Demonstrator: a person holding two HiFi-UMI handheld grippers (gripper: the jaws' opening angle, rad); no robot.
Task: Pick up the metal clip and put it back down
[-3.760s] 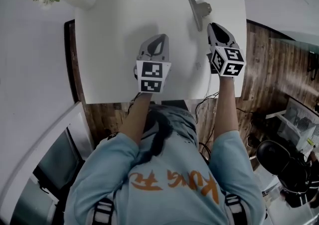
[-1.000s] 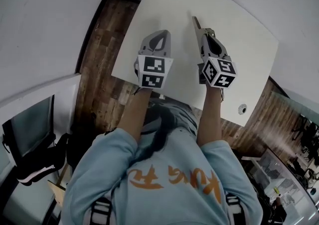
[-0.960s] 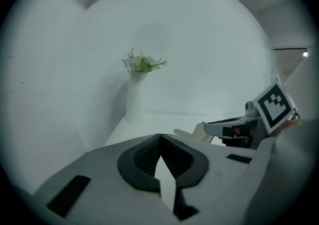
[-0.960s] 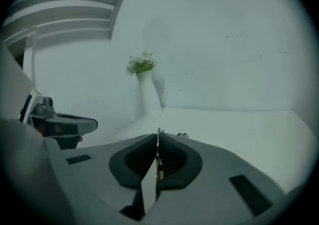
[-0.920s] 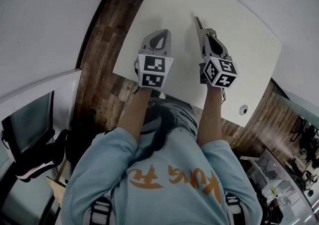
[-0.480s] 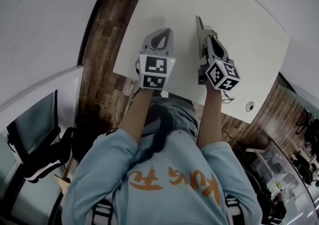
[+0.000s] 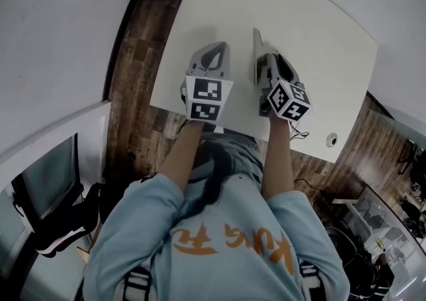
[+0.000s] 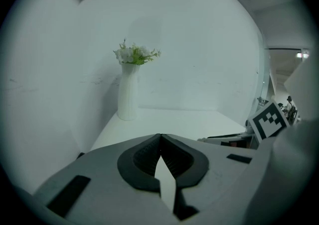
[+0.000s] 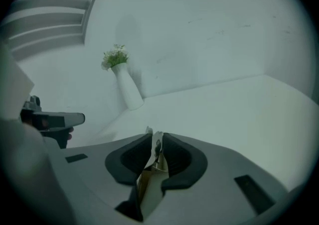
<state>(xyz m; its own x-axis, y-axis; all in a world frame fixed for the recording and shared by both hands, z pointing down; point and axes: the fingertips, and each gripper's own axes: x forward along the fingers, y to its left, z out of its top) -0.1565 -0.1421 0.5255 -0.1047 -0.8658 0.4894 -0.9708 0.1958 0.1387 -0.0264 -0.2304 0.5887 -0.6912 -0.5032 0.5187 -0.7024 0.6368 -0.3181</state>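
Standing on edge between the pads of my right gripper [image 9: 155, 137], the metal clip [image 9: 152, 174] sits low near the front edge of the white table [image 7: 319, 40]; whether it touches the top I cannot tell. The jaws have just been opening, I judge to release it, yet both pads touch its sides. Its long axis runs along the jaws, tip pointing away from me. My left gripper [image 8: 160, 137], jaws together and empty, waits just beside, clear of the drop

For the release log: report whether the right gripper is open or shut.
Shut on the metal clip, though loosening: the right gripper's jaws have just been opening, yet the clip touches both pads.
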